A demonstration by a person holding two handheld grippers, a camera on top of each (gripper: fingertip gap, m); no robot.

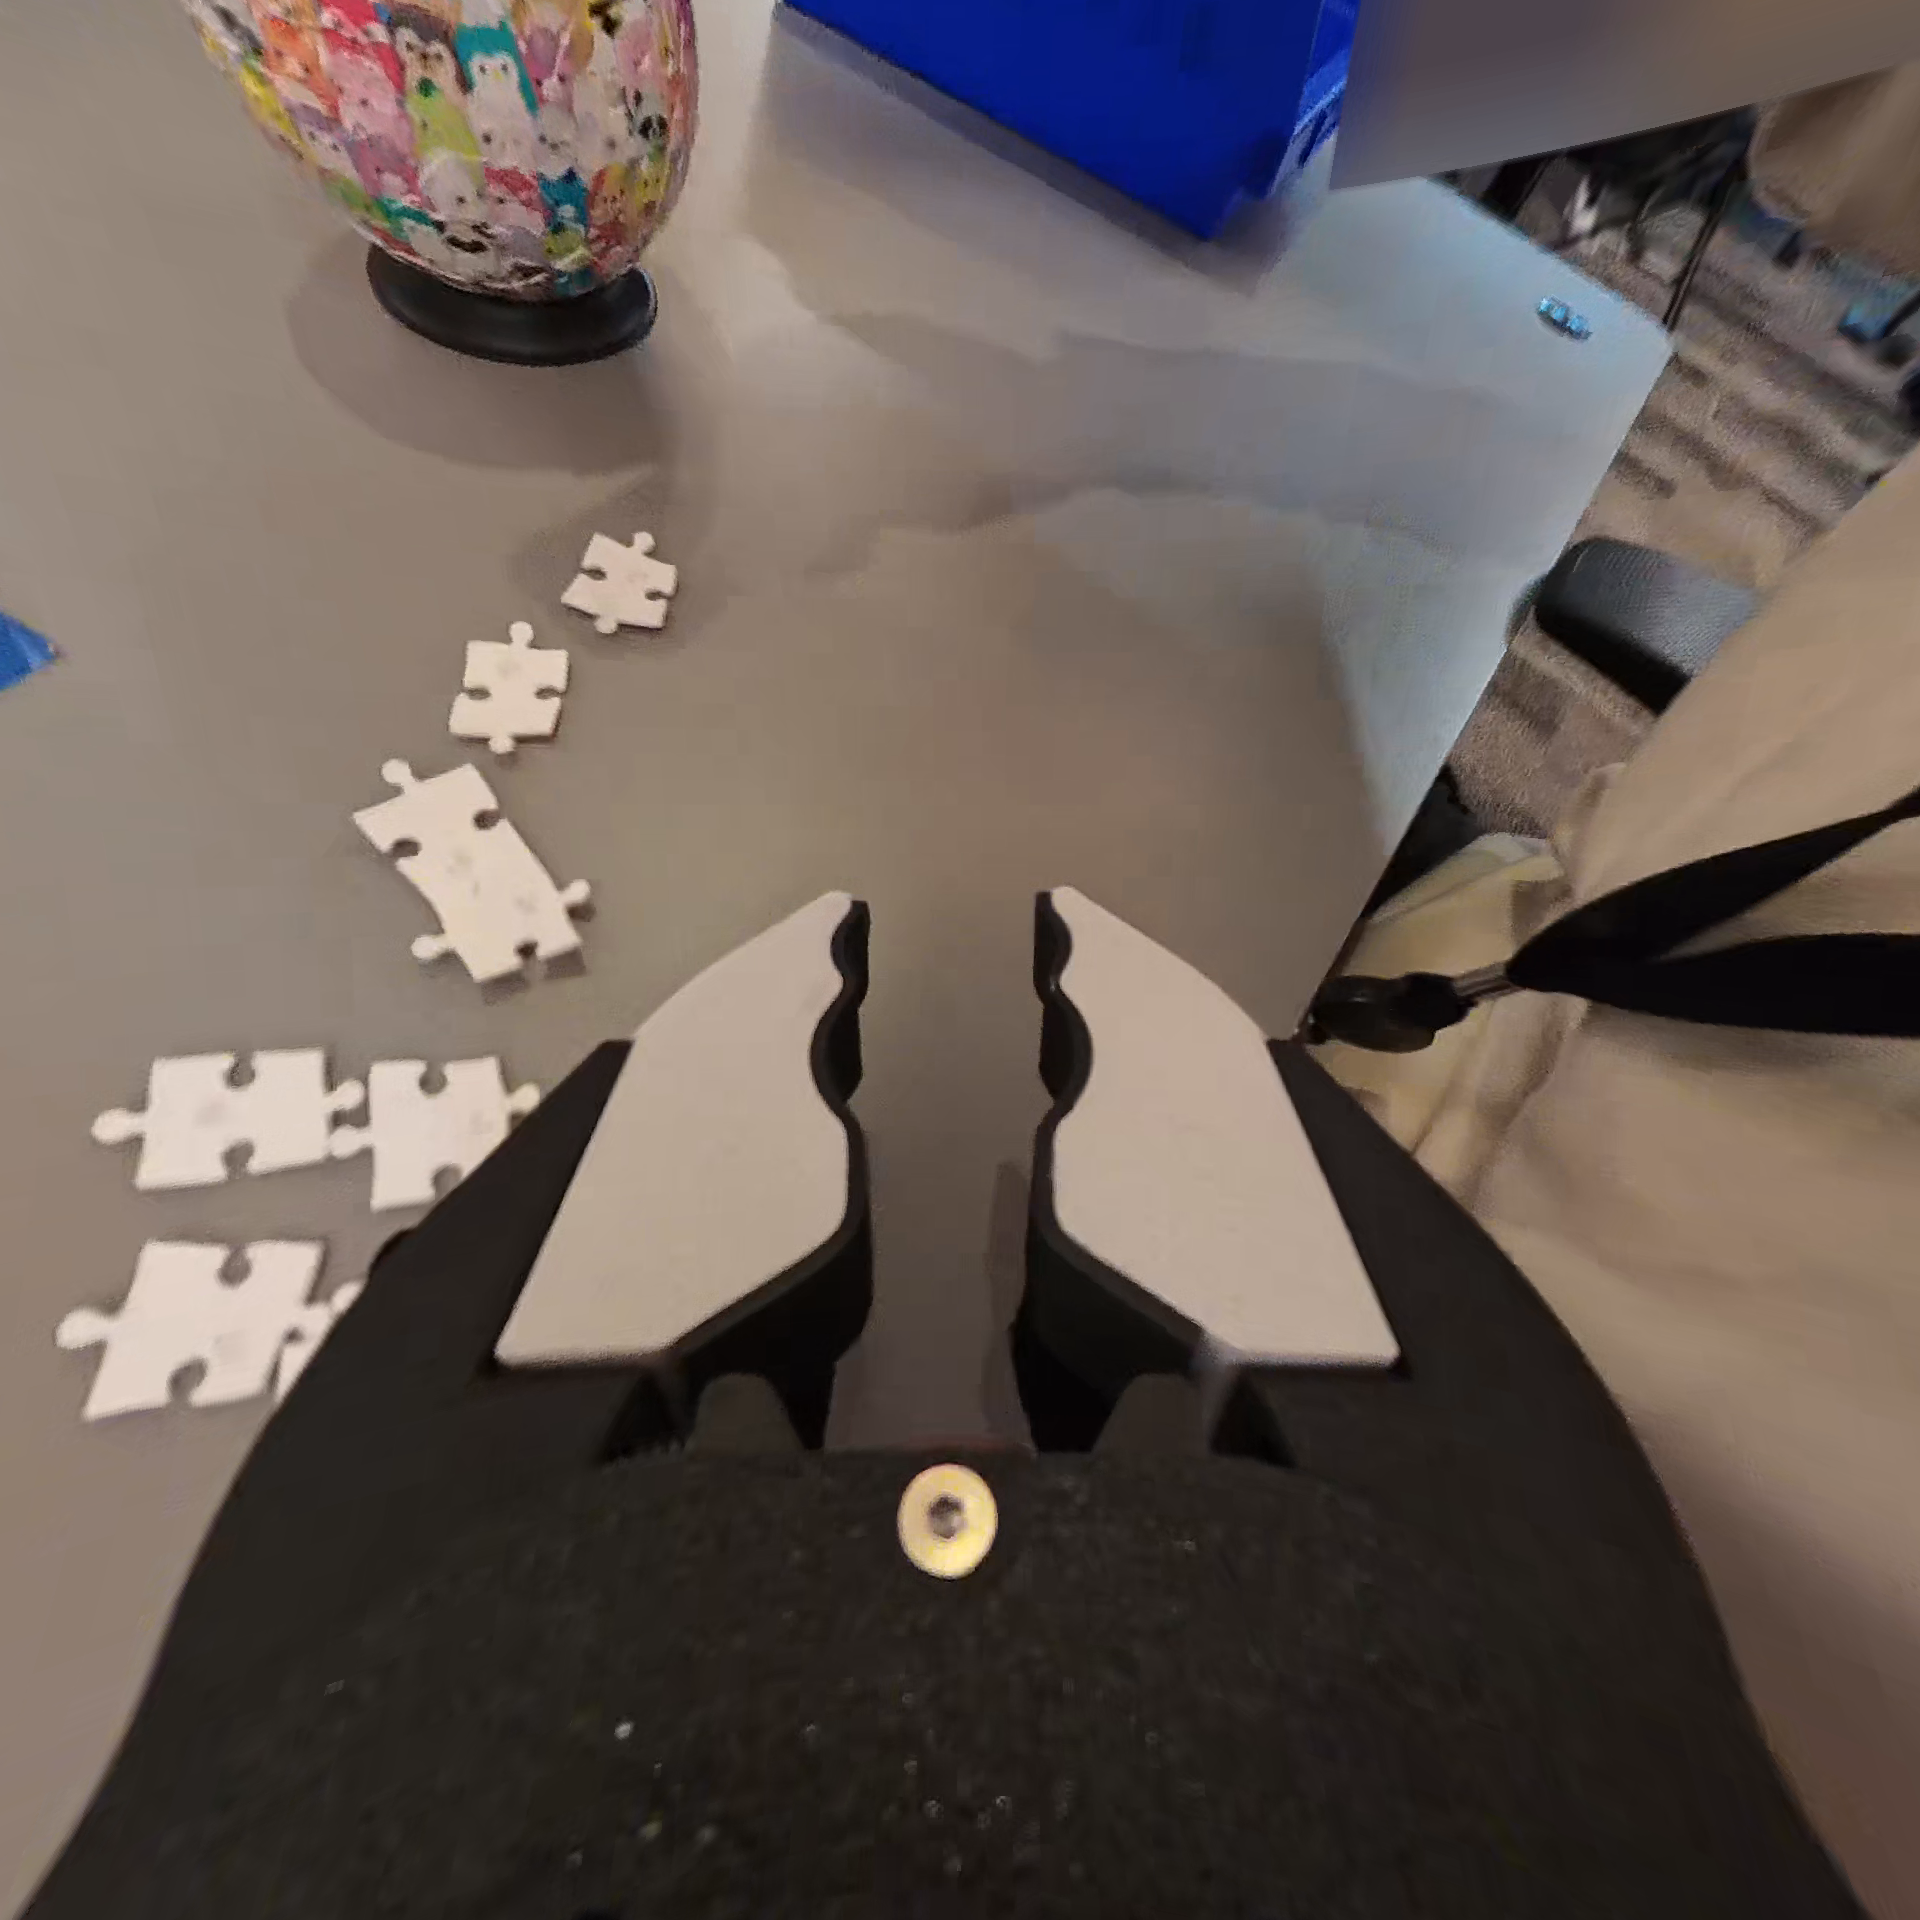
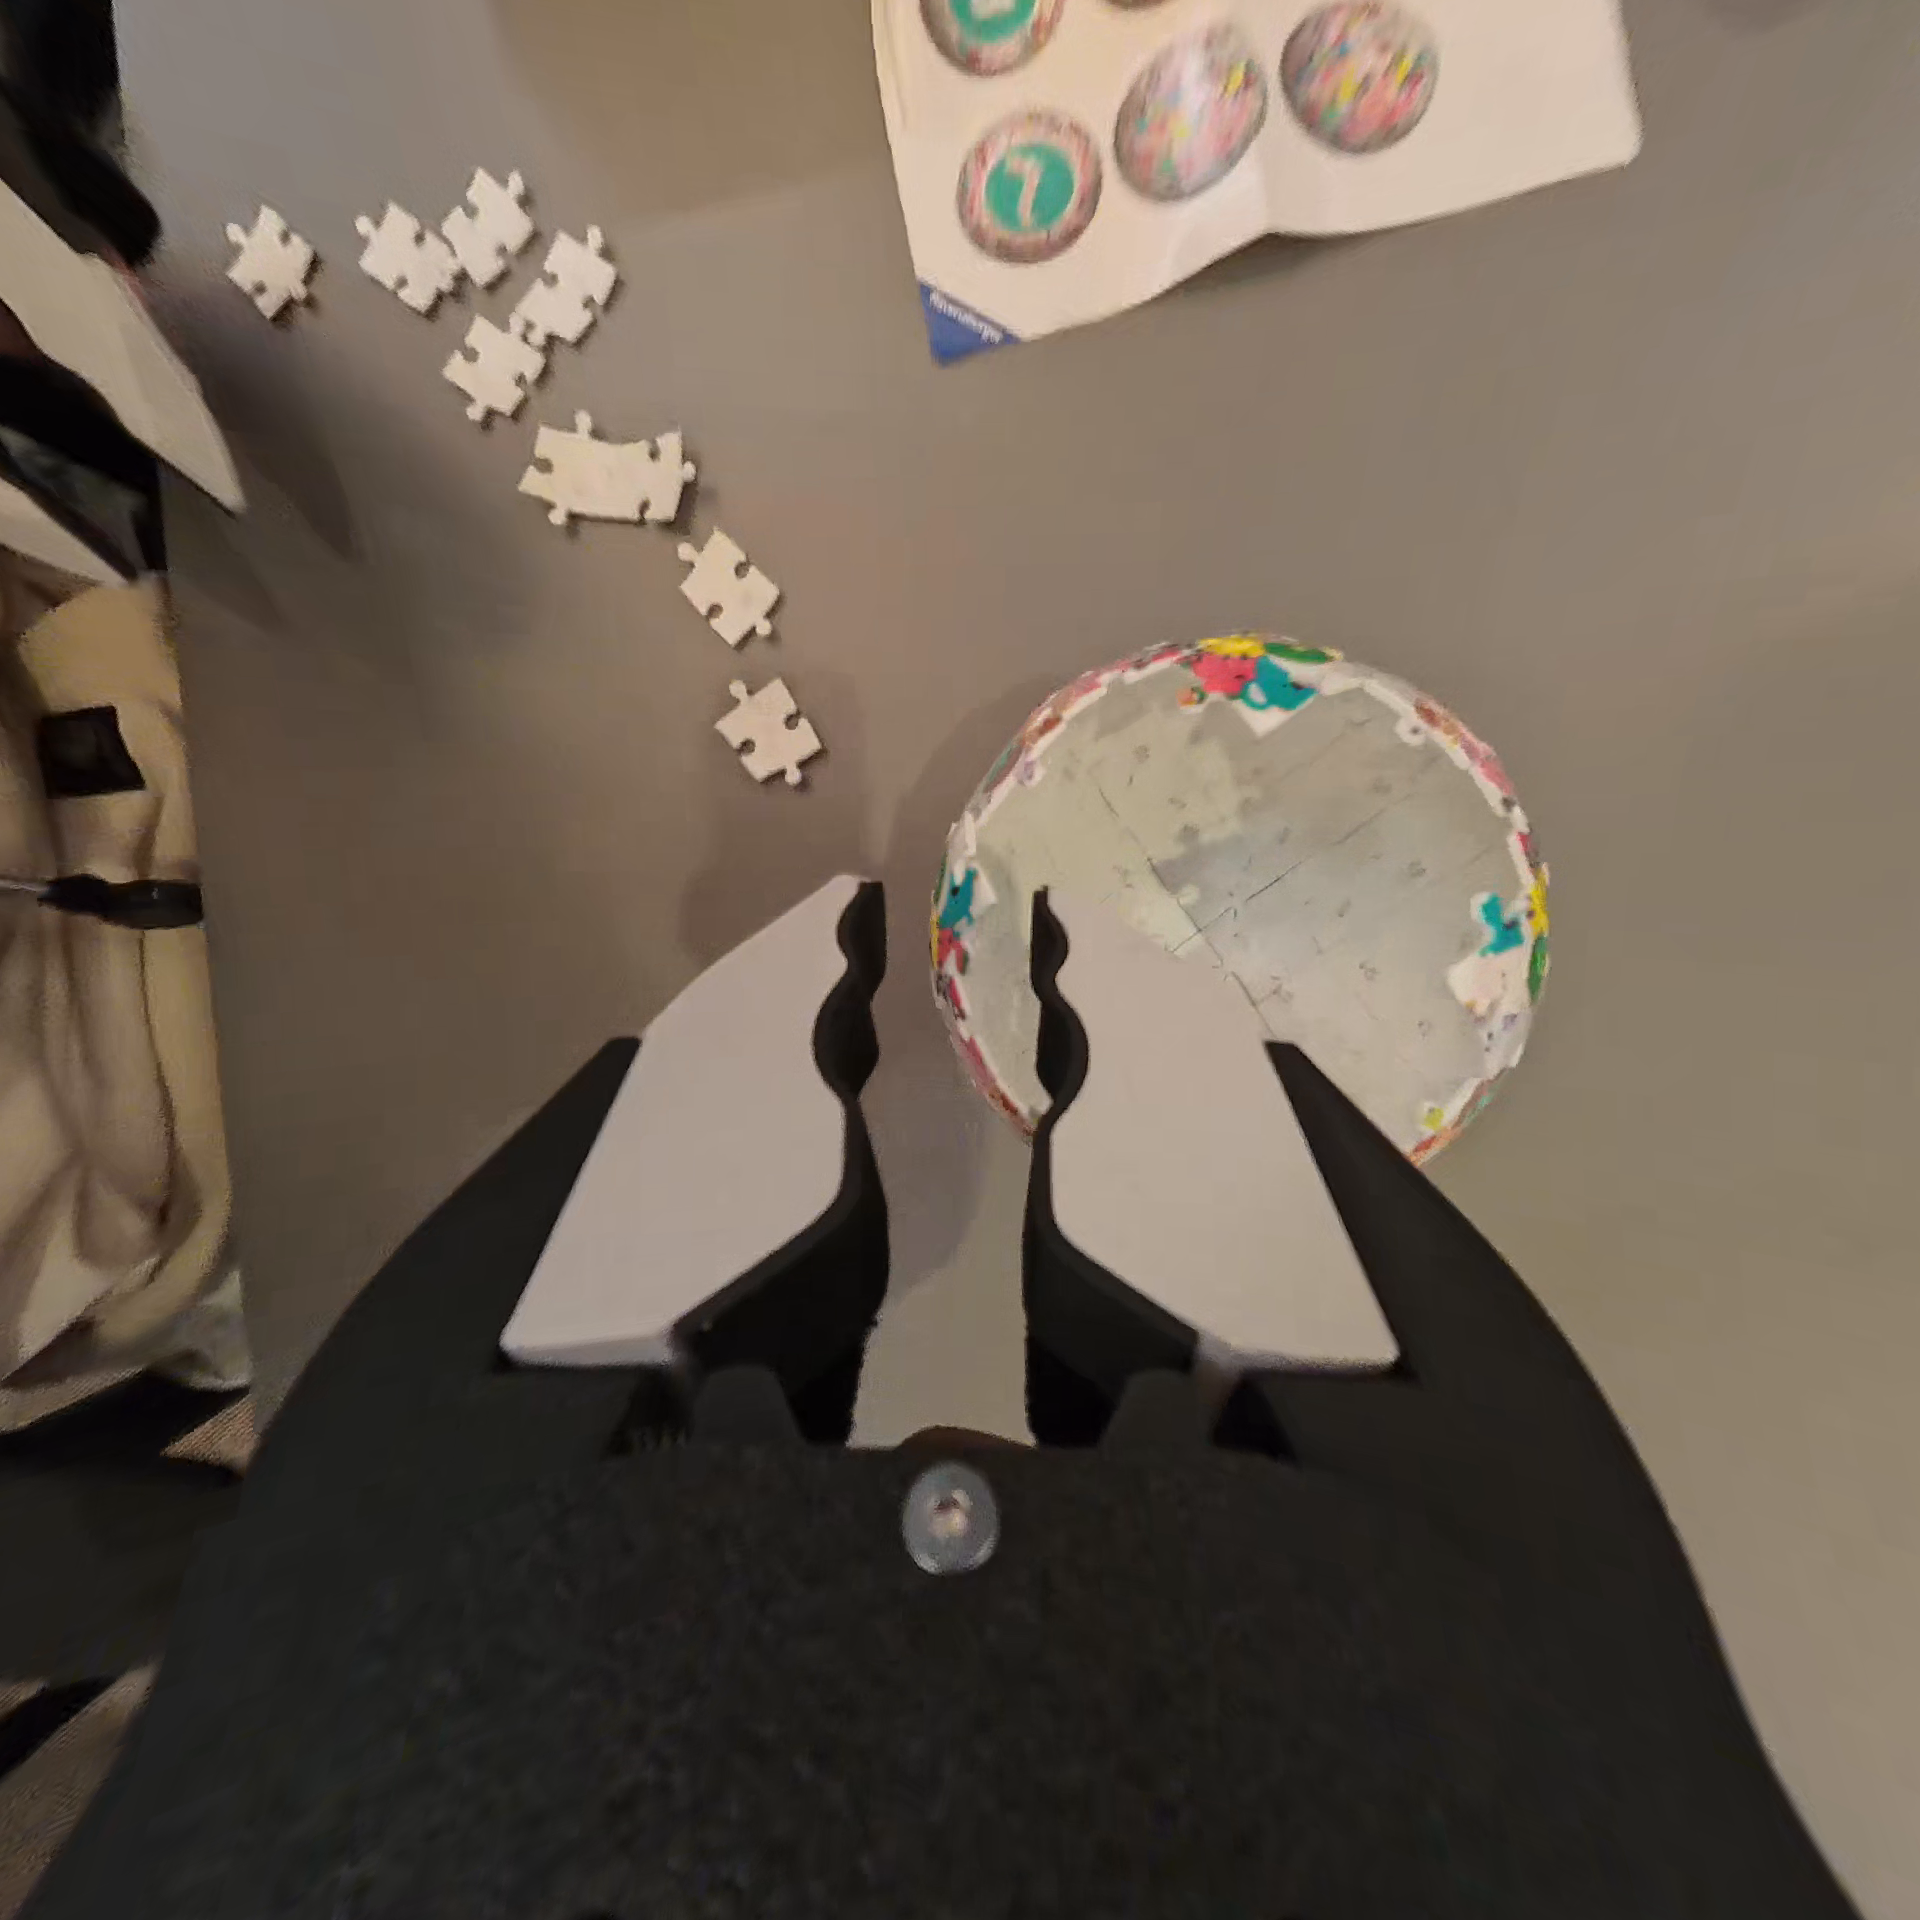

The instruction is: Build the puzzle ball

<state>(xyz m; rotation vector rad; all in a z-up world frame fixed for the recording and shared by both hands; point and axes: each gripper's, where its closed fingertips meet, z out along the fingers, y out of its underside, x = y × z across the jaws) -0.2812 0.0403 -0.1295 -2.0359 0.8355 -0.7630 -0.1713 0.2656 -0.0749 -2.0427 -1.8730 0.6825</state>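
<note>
The colourful puzzle ball [image 1: 468,135] stands on a black ring stand [image 1: 509,312] at the far left of the grey table. From above, in the right wrist view, the ball [image 2: 1278,862] is an open shell with a pale inside. Several white, face-down puzzle pieces [image 1: 473,873] lie in a curved row left of my left gripper [image 1: 951,914], which is open and empty over bare table. They also show in the right wrist view [image 2: 608,478]. My right gripper [image 2: 956,899] is open and empty, above the ball's near left rim.
A blue box [image 1: 1122,94] stands at the back of the table. A folded instruction sheet [image 2: 1247,156] lies beyond the ball. A person in beige clothing [image 1: 1714,1039] with a black lanyard is at the table's right edge [image 1: 1507,665]. A scrap of blue tape [image 1: 21,644] is at the left. From either gripper's tips it is about 20 cm to the scrap of blue tape [image 1: 21,644].
</note>
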